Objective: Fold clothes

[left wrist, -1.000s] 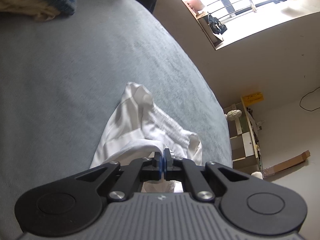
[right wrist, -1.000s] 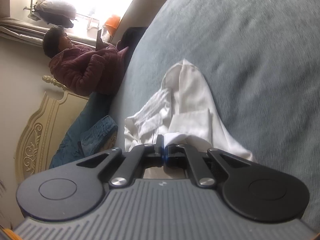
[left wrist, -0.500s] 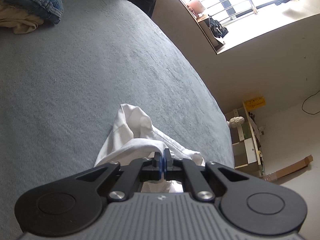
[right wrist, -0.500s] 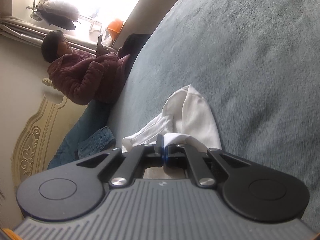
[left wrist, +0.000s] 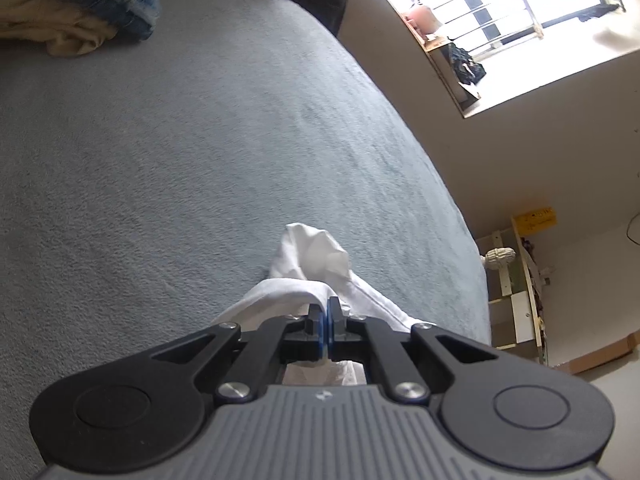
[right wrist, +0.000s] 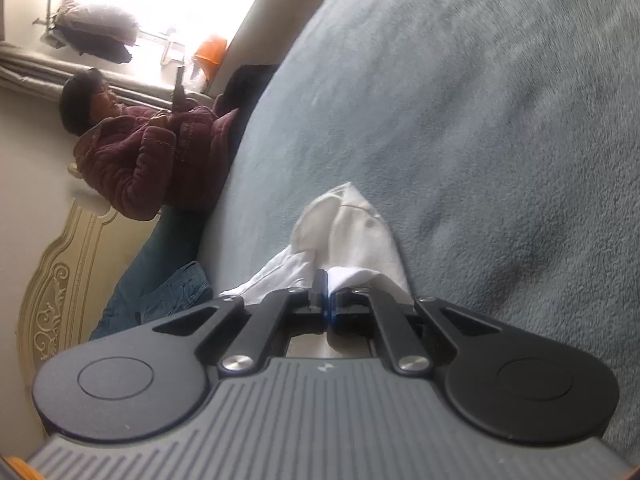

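Here both grippers, left [left wrist: 328, 330] and right [right wrist: 326, 306], pinch the shirt [left wrist: 316, 256] over the bed [left wrist: 200, 160]; soft, light, limp, so grip hems.

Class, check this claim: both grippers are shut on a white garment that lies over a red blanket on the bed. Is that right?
One thing is wrong: the blanket is grey-blue, not red, as both wrist views show. The rest stands: the left gripper and the right gripper are each shut on the white garment.
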The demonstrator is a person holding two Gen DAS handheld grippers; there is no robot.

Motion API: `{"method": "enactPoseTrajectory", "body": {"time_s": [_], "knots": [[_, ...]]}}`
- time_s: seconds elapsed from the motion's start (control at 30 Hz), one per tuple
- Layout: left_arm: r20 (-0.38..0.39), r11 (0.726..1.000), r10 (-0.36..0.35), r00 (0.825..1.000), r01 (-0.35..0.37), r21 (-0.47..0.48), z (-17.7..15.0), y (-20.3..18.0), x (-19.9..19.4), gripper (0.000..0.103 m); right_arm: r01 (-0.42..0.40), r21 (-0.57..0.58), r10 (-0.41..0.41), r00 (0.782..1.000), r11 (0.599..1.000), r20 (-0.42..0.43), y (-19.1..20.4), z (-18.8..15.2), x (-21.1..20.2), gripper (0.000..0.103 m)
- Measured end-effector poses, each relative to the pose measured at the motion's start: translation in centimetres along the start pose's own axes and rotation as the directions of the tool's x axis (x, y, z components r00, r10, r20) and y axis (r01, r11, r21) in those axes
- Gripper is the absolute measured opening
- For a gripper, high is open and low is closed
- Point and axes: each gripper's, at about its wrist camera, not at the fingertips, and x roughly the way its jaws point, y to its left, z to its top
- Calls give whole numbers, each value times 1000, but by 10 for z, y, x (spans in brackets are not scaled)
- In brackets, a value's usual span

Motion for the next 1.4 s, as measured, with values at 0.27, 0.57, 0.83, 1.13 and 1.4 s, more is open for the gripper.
{"method": "enactPoseTrajectory", "body": {"time_s": [0.27, 0.57, 0.83, 1.13, 1.4], "knots": [[-28, 995, -42, 999, 39, -92, 1, 20, 10, 5, -26, 135, 26, 1000, 990, 1, -22, -2, 16, 5], [-94, 992, -99, 991, 90, -94, -3, 22, 19, 43, -77, 132, 82, 996, 988, -29, -12, -8, 1, 46], [-77, 974, -172, 982, 157, -163, 1, 27, 37, 11, -160, 170, 176, 980, 972, -87, 0, 0, 20, 49], [74, 856, -294, 953, 297, -423, -2, 63, 62, 11, -306, 379, 304, 950, 873, 67, -24, 19, 44, 49], [230, 726, -326, 917, 398, -560, -12, 90, 71, 35, -397, 544, 322, 918, 739, 232, -53, 19, 56, 55]]}}
